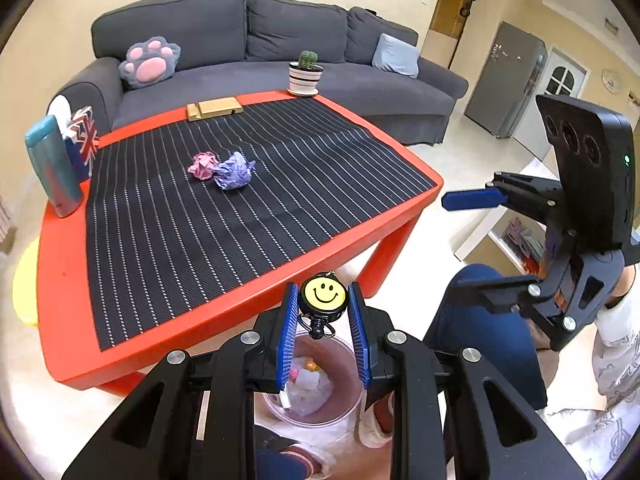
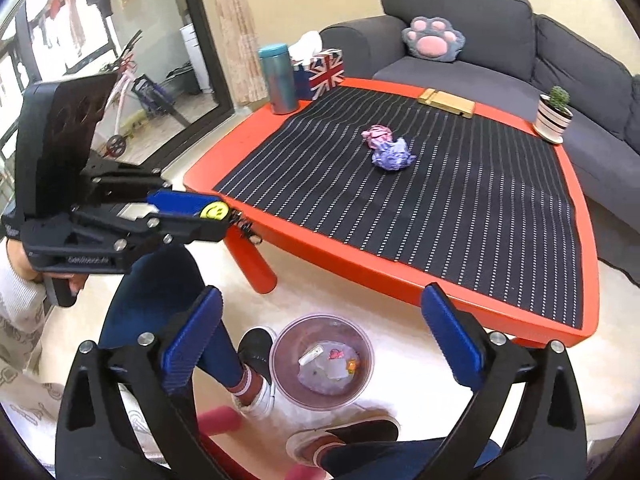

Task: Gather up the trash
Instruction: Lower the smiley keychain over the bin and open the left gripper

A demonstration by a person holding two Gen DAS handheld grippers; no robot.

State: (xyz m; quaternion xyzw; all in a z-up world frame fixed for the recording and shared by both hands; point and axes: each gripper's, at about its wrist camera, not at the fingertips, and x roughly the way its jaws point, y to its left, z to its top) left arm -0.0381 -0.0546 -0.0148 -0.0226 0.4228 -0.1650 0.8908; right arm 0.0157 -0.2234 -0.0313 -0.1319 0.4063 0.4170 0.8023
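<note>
Smiley badge reel (image 1: 323, 293) clamped between pads of left tool (image 1: 323, 320), held above clear bin (image 2: 321, 360) on floor beside red surface (image 2: 256, 128). Pink paper wad (image 2: 376, 135) and purple paper wad (image 2: 392, 154) touching mid-surface. Right tool (image 2: 320, 332) spread wide, holding nothing.

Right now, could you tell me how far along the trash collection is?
Done: the bin on the floor already holds several scraps. In hand: the left gripper grips a smiley badge above the bin; the right gripper is open and empty. Left: the pink wad and purple wad on the table.
</note>
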